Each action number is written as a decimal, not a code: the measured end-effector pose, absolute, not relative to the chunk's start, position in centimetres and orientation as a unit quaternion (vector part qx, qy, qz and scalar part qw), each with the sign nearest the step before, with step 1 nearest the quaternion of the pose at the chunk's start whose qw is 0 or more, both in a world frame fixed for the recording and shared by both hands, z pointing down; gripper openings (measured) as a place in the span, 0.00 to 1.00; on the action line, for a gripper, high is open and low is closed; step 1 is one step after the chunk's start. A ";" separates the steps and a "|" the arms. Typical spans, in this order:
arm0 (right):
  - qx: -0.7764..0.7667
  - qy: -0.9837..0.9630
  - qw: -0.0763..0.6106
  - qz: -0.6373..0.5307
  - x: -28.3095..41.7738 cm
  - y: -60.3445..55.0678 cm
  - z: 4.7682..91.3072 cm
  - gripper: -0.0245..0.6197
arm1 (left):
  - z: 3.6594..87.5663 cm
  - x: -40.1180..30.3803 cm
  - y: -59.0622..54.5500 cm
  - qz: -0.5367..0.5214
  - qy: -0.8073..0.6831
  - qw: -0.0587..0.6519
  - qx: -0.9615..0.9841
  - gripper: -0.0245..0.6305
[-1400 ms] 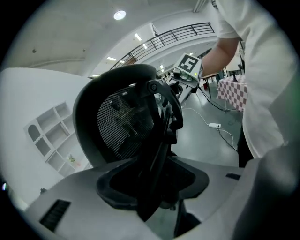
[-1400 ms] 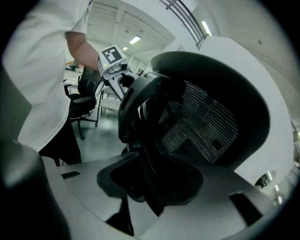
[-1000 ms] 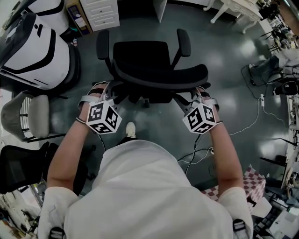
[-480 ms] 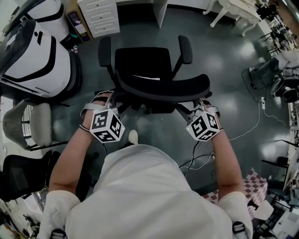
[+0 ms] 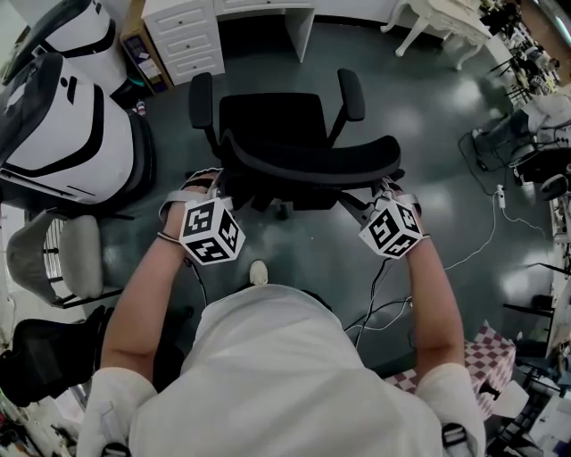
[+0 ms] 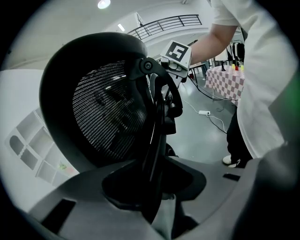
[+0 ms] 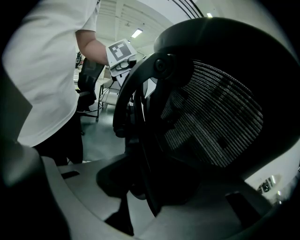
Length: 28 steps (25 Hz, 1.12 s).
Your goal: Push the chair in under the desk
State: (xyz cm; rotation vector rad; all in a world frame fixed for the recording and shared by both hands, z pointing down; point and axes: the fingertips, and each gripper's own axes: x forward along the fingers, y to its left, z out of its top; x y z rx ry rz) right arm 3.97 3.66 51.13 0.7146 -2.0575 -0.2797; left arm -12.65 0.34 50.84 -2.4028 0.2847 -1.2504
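Note:
A black office chair [image 5: 272, 120] stands on the dark floor, its seat facing the white desk [image 5: 268, 7] at the top of the head view. Its curved mesh backrest [image 5: 312, 161] faces me. My left gripper [image 5: 203, 181] is at the backrest's left end, and its jaws are closing with the rim [image 6: 154, 140] between them. At the right end, my right gripper [image 5: 385, 187] holds the rim [image 7: 140, 154] between wide-set jaws. In each gripper view the mesh [image 6: 108, 112] [image 7: 211, 117] fills the frame. The chair's base is hidden under the seat.
A white drawer unit [image 5: 183, 31] stands left of the desk opening. A large white machine shell [image 5: 62, 107], a grey chair [image 5: 62, 245] and a black chair [image 5: 36, 357] crowd the left. Cables [image 5: 482, 232] trail on the right floor near a checkered cloth [image 5: 482, 353].
The chair and both grippers have moved forward toward the desk. More of the desk and the drawer unit shows at the top of the head view.

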 end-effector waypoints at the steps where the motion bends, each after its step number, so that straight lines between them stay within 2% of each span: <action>1: 0.292 -0.834 0.455 -0.113 4.1 3.2 51.1 0.25 | 50.8 -12.5 -0.1 -0.448 0.102 0.209 -0.863 0.26; 28: 0.260 -0.848 0.448 -0.108 8.4 -8.4 51.1 0.25 | 50.7 -8.3 -10.6 -0.440 0.124 0.226 -0.860 0.26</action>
